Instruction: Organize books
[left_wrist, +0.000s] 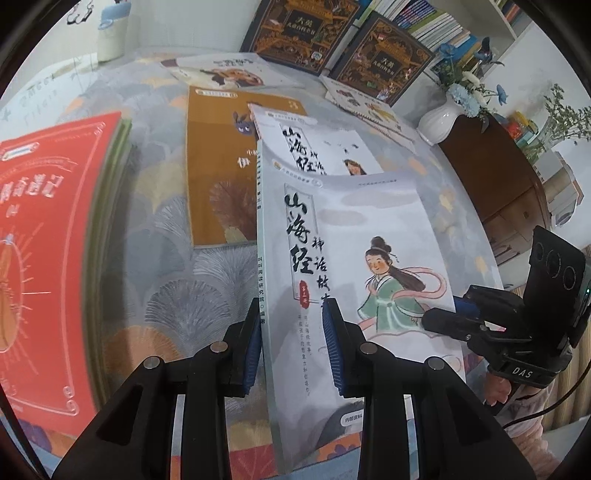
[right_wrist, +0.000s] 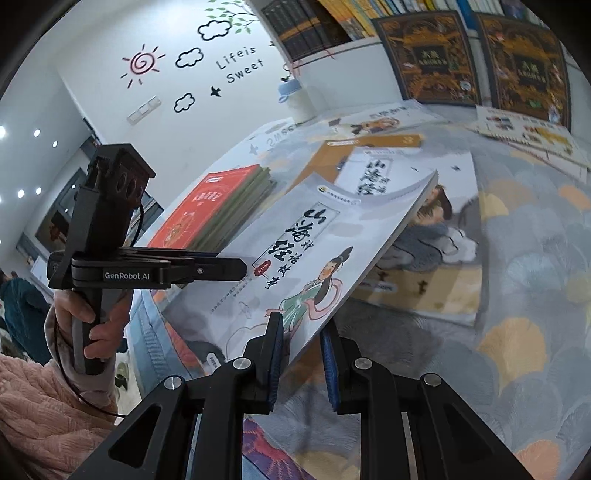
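A white book with black brush lettering and a girl in a green robe on its cover hangs tilted above the table, held by both grippers. My left gripper is shut on its spine edge, blue pads on either side. My right gripper is shut on the opposite long edge of the same book. Each gripper shows in the other view: the right gripper at the book's right edge, the left gripper at its left. A second white book with the same title lies flat beneath.
A stack topped by a red book lies at the left, and an orange book lies in the middle of the patterned cloth. Two dark ornate books lean against the shelf at the back. A white vase stands at the right.
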